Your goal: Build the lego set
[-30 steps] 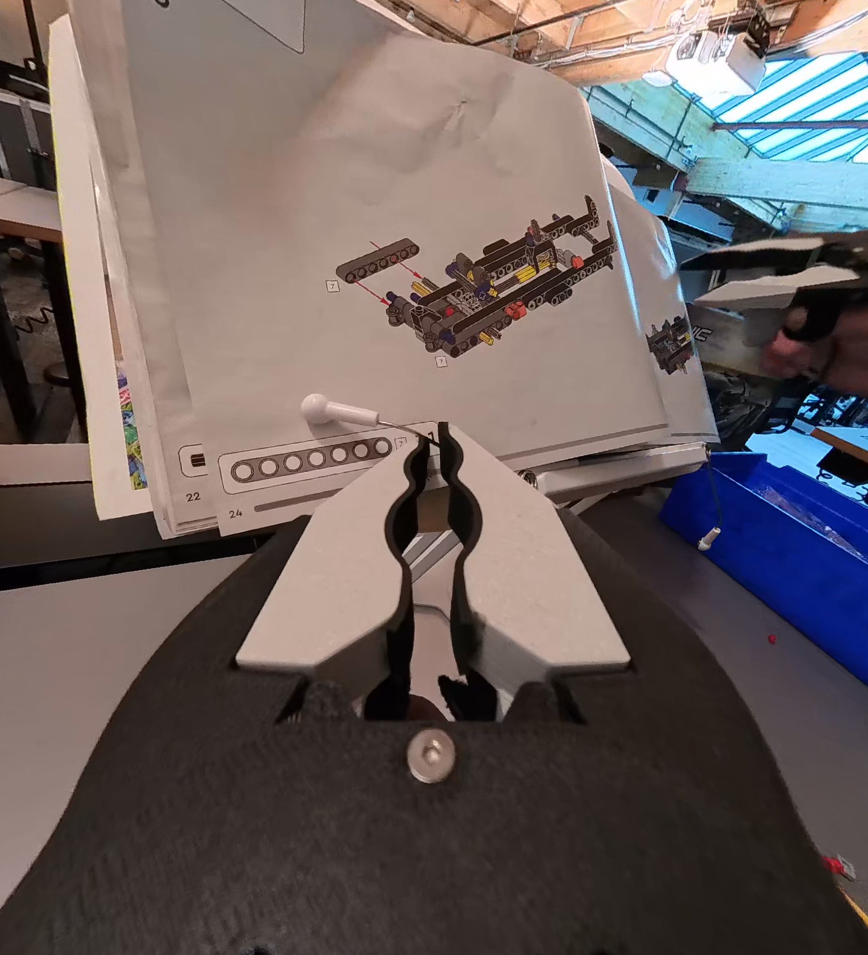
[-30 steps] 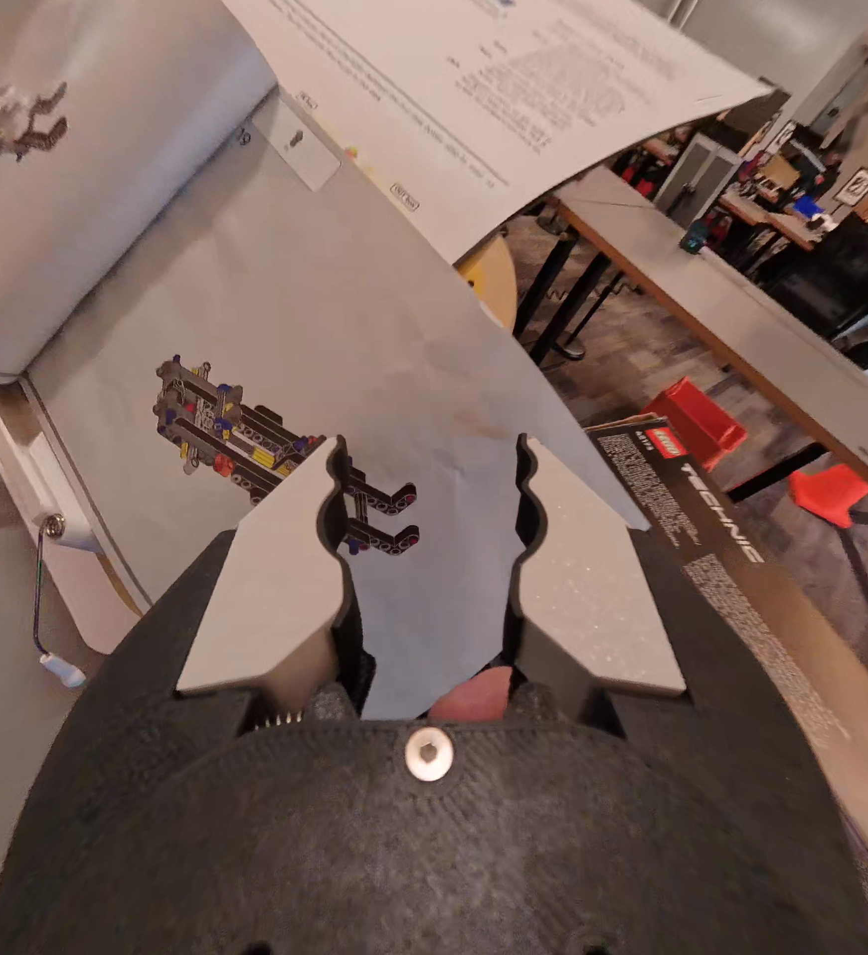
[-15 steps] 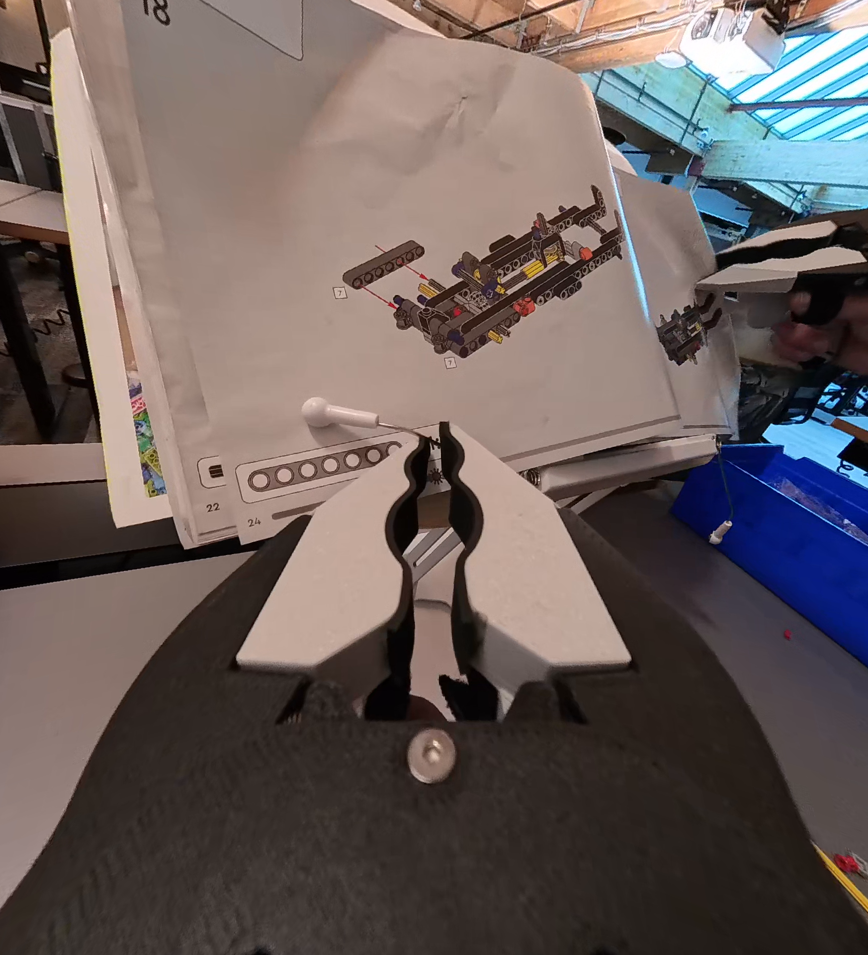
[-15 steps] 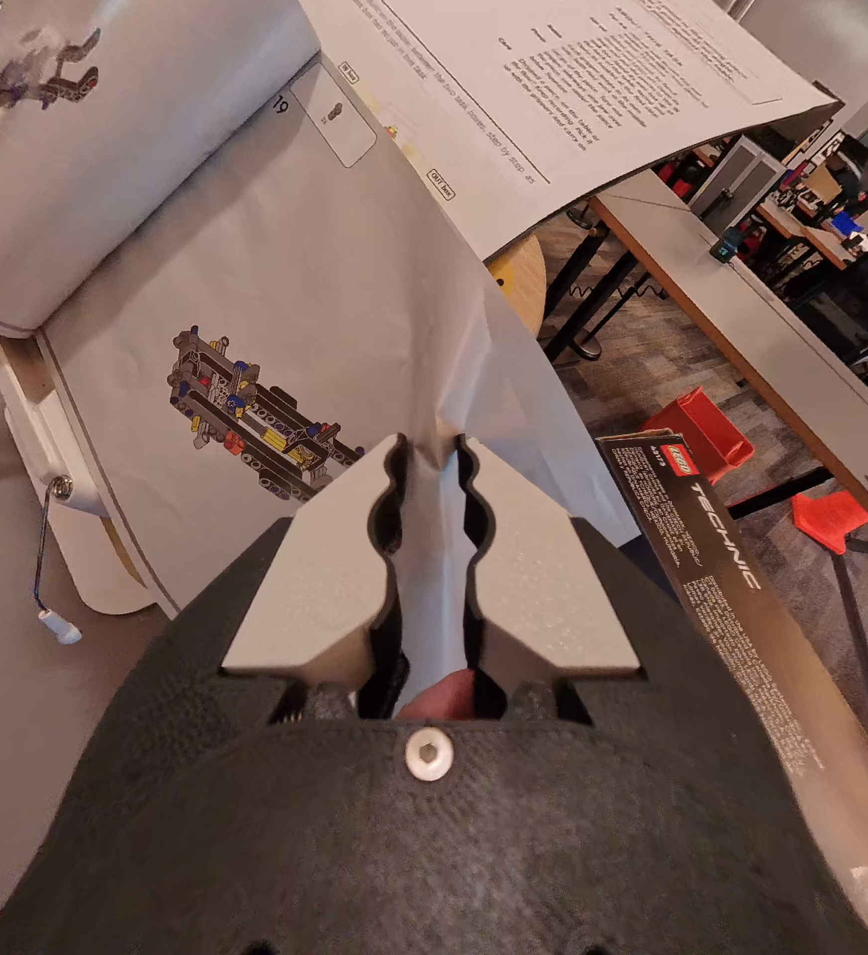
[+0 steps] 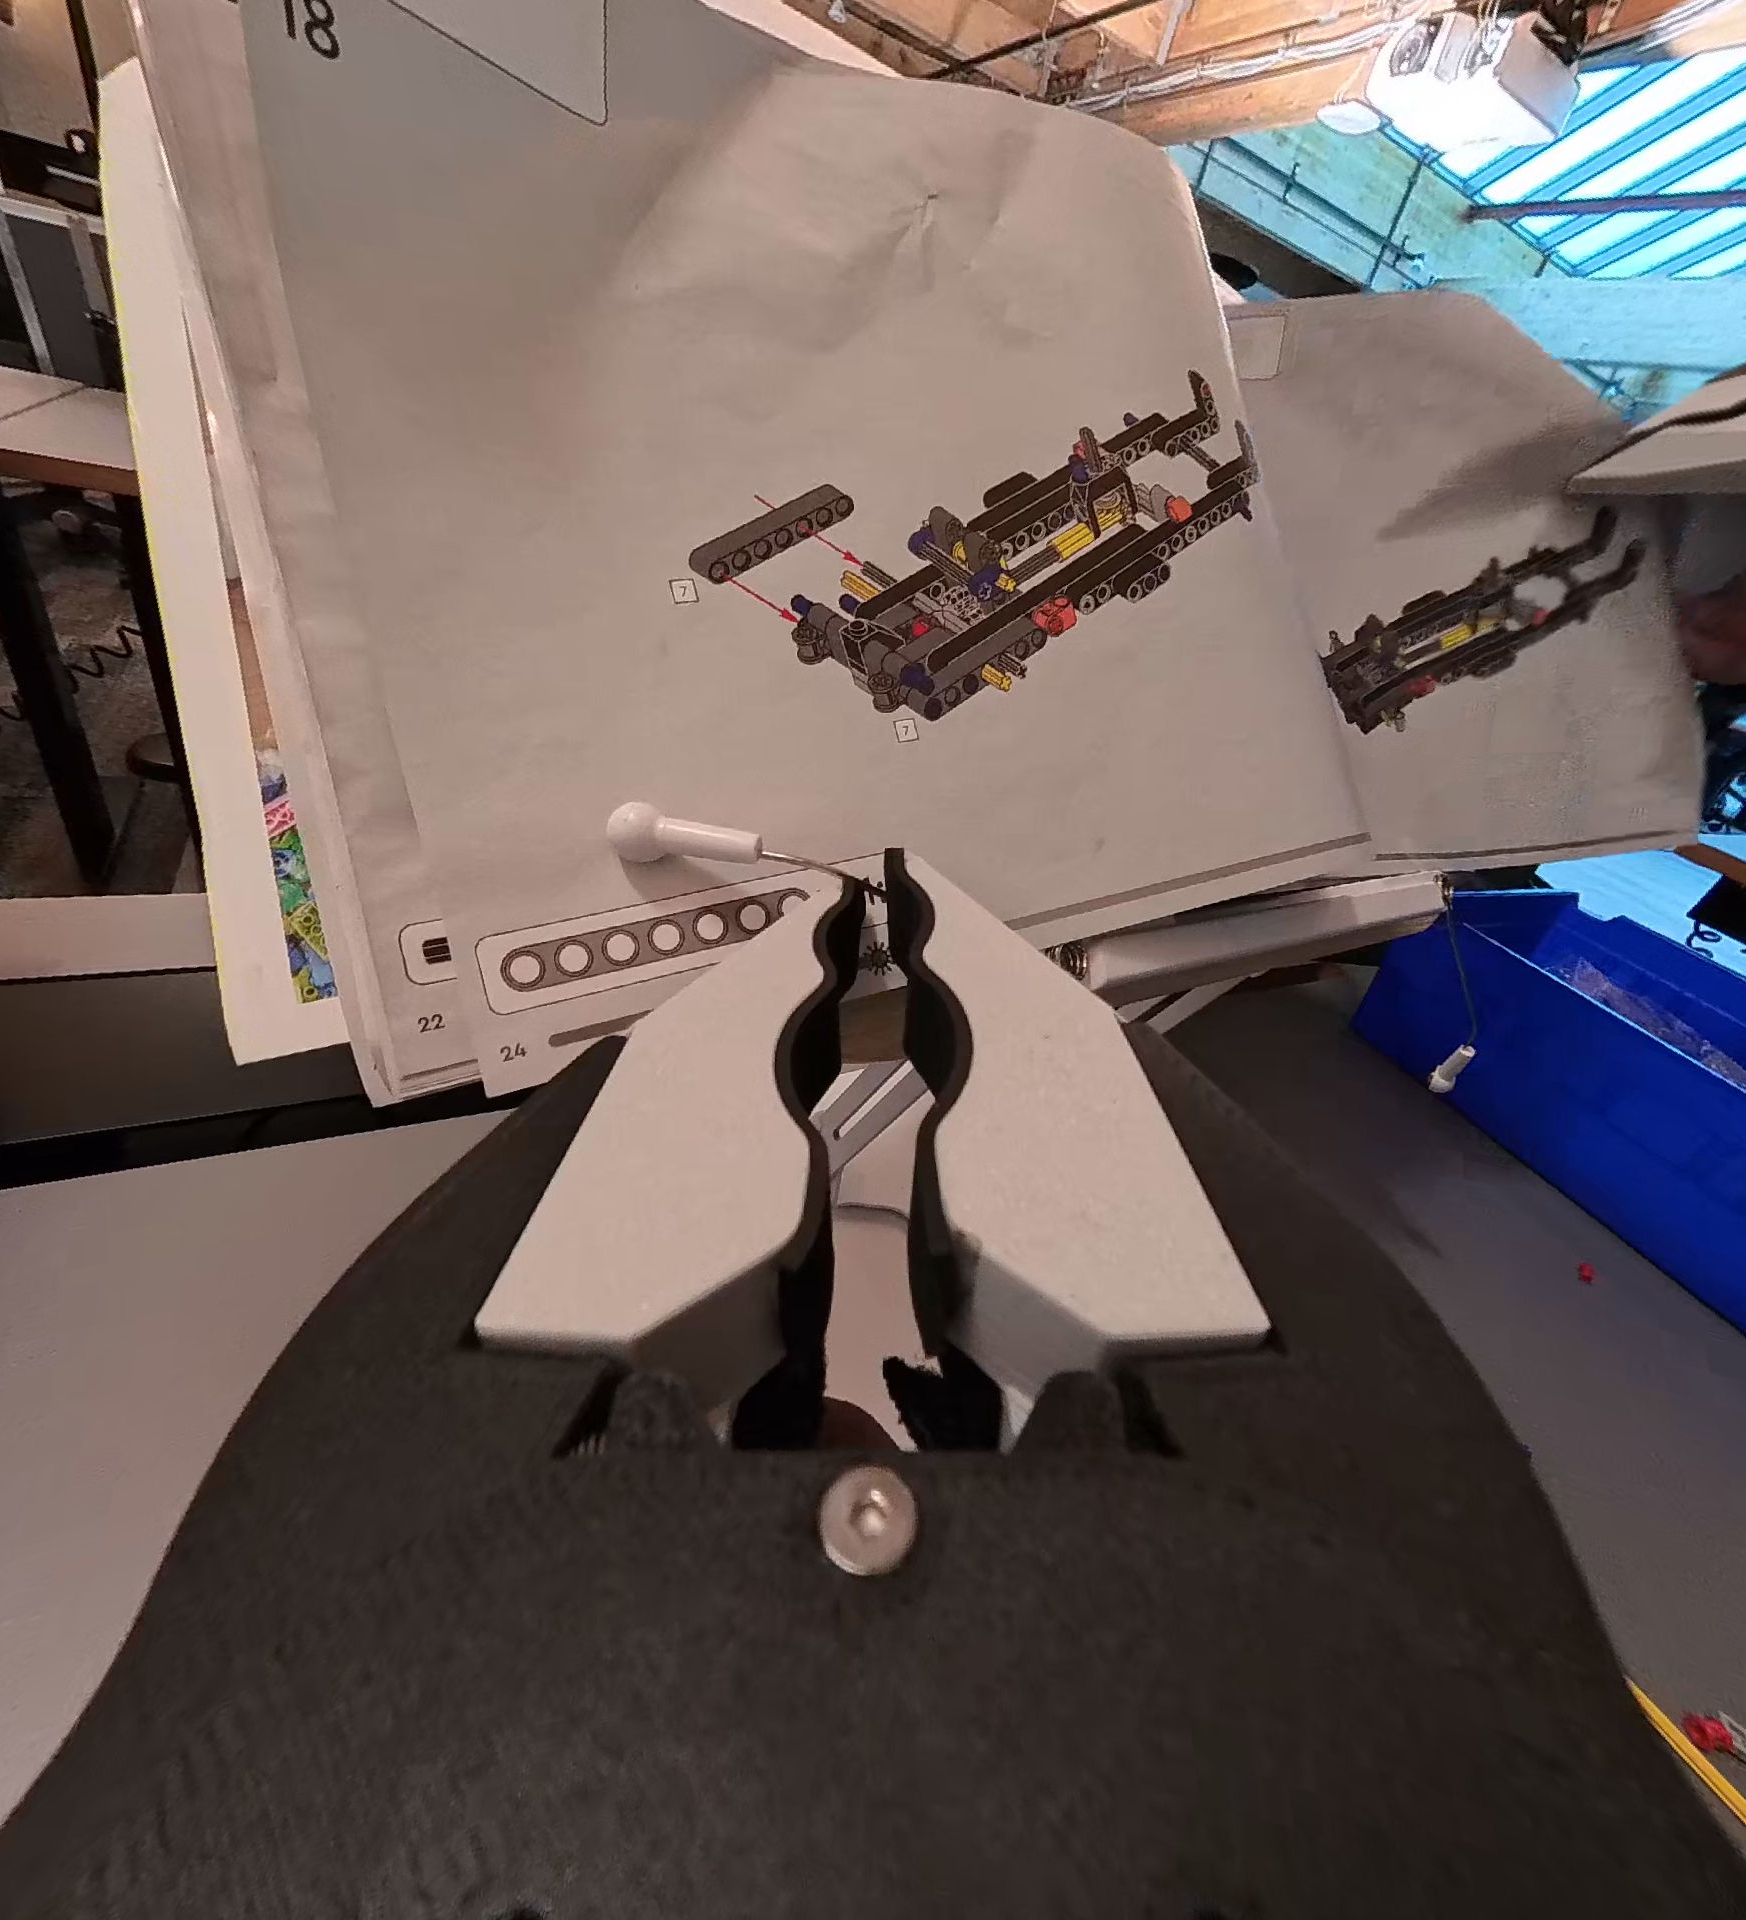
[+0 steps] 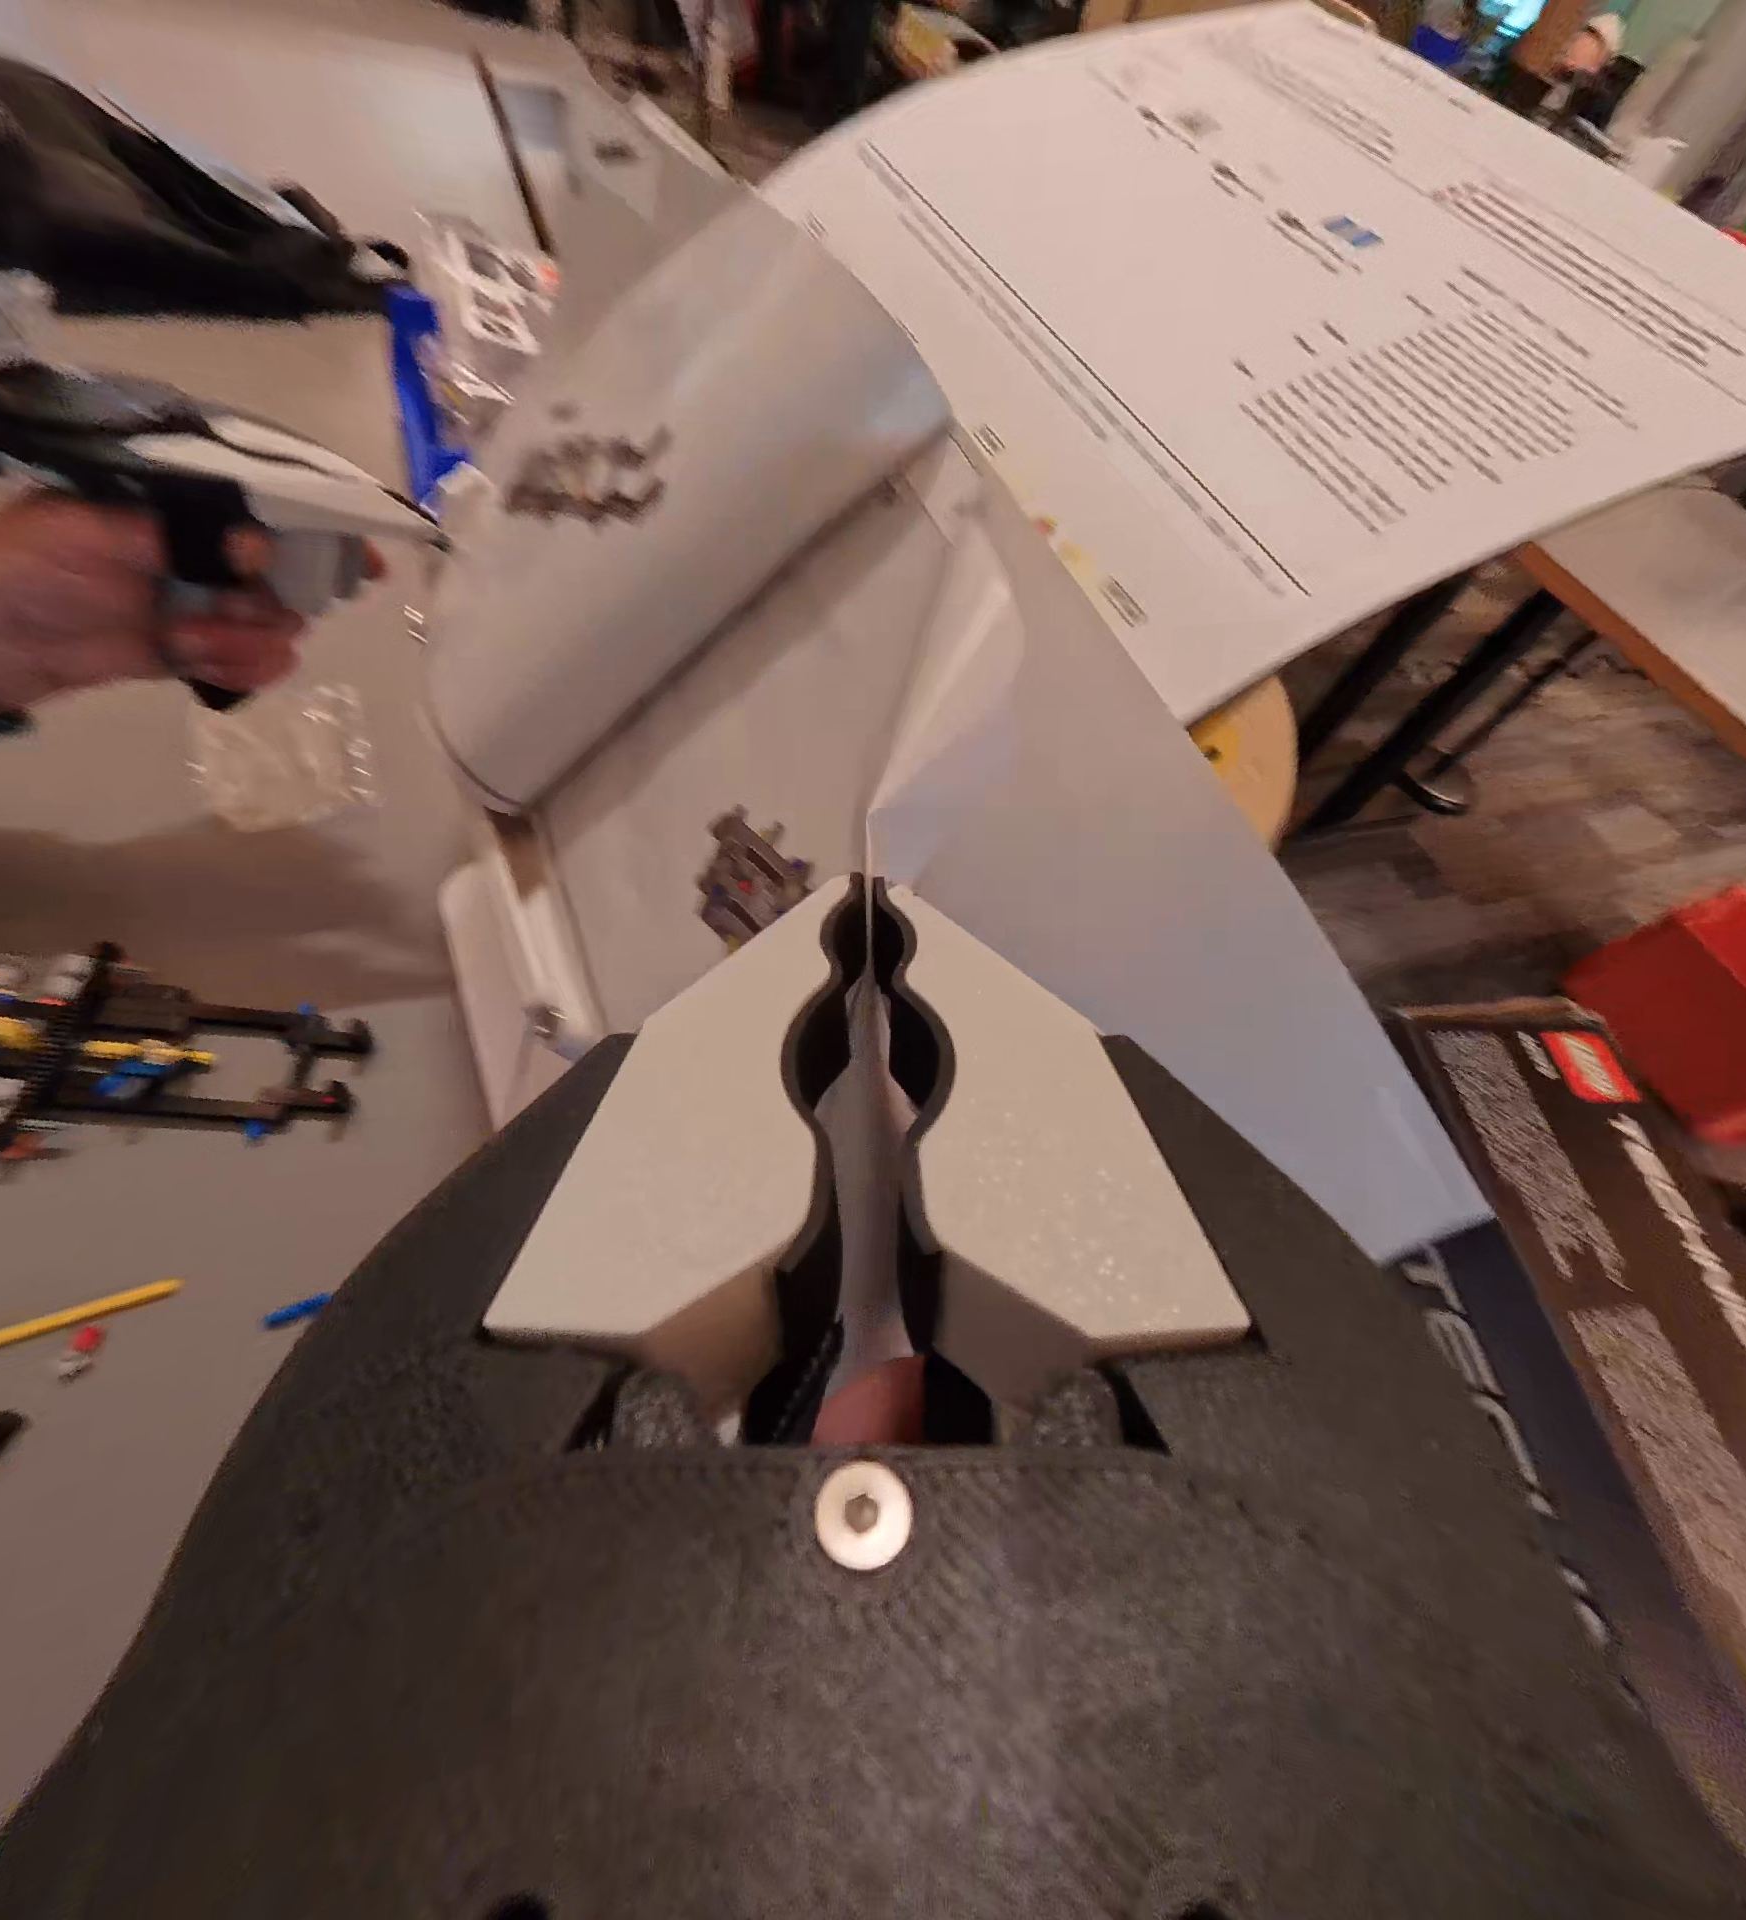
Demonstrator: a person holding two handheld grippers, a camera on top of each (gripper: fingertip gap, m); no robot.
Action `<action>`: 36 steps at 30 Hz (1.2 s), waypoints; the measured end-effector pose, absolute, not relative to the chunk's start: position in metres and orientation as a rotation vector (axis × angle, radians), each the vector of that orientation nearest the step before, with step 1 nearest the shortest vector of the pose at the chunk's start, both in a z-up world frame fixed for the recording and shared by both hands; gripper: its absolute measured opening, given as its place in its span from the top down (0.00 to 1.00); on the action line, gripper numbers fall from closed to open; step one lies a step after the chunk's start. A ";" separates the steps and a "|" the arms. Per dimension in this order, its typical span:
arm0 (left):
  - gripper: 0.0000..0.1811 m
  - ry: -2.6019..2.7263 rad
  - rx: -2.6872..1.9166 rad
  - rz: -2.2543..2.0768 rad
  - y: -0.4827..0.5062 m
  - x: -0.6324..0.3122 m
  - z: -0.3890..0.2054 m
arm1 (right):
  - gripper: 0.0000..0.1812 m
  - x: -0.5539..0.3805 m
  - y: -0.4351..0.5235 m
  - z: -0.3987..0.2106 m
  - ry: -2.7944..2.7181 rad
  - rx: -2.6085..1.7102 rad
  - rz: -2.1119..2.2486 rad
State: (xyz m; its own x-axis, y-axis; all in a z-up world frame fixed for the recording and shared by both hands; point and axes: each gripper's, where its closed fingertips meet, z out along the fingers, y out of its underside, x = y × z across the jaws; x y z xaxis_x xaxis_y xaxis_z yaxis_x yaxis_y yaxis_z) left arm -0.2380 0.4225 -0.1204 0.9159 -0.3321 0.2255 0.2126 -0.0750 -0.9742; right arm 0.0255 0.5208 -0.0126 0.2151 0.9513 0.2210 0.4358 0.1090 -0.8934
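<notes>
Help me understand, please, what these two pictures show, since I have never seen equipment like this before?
There is no robot here: a person holds a hand-operated two-finger gripper in each hand, and each gripper carries a wide-angle camera looking along its fingers.

The left wrist view shows the left gripper, its jaws nearly together with nothing between them, pointing at an instruction booklet propped on a white stand. A blue bin sits on the grey table to its right.

The right wrist view shows the right gripper shut on one page of that booklet, lifted as if to turn it. On the table to its left lie a partly built black model, a yellow rod and a few small loose pieces. The other gripper appears blurred at upper left.
</notes>
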 end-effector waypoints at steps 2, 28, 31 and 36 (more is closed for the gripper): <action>0.99 0.093 -1.582 -0.452 0.423 -0.238 -0.120 | 1.00 0.014 0.504 -0.002 -1.391 -1.460 0.773; 0.99 0.088 -1.560 -0.516 0.422 -0.237 -0.121 | 0.80 -0.009 0.497 0.017 -1.000 -1.340 0.879; 0.99 0.088 -1.561 -0.514 0.421 -0.238 -0.122 | 0.83 -0.005 0.492 -0.040 -1.234 -1.437 0.721; 0.99 0.084 -1.563 -0.509 0.421 -0.238 -0.122 | 0.83 -0.025 0.477 -0.074 -1.429 -1.475 0.623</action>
